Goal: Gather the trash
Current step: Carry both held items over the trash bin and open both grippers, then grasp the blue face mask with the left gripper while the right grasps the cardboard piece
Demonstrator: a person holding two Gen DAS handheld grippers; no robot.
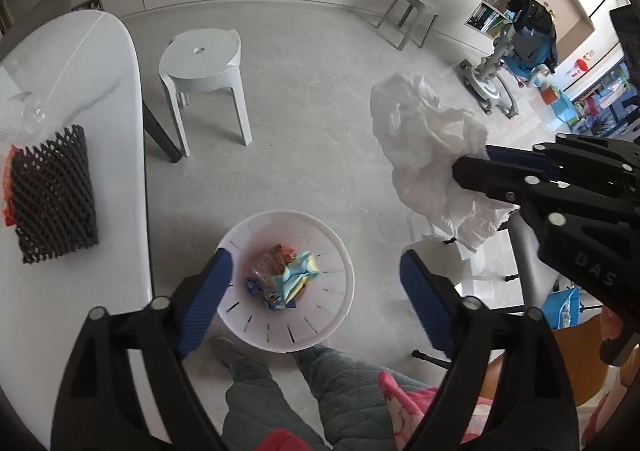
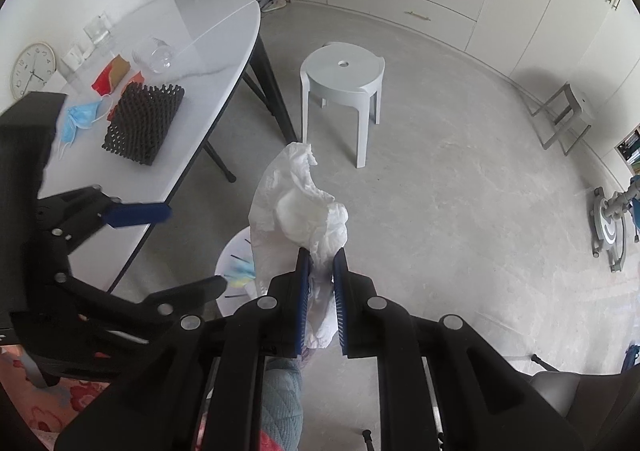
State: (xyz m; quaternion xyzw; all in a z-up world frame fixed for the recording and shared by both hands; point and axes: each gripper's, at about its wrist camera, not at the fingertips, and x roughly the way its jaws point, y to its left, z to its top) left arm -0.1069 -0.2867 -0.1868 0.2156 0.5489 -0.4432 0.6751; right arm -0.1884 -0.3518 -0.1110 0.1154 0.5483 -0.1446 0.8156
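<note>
A white trash bin stands on the floor with colourful wrappers inside; its rim shows in the right wrist view. My left gripper is open and empty, directly above the bin. My right gripper is shut on a crumpled white plastic bag, held in the air to the right of the bin; it also shows in the left wrist view. On the white table lie a black foam net, a blue face mask, red wrappers and a clear plastic cup.
A white plastic stool stands beyond the table; a grey stool stands near the cabinets. A child's seat on a wheeled base is far right. The person's legs are just behind the bin.
</note>
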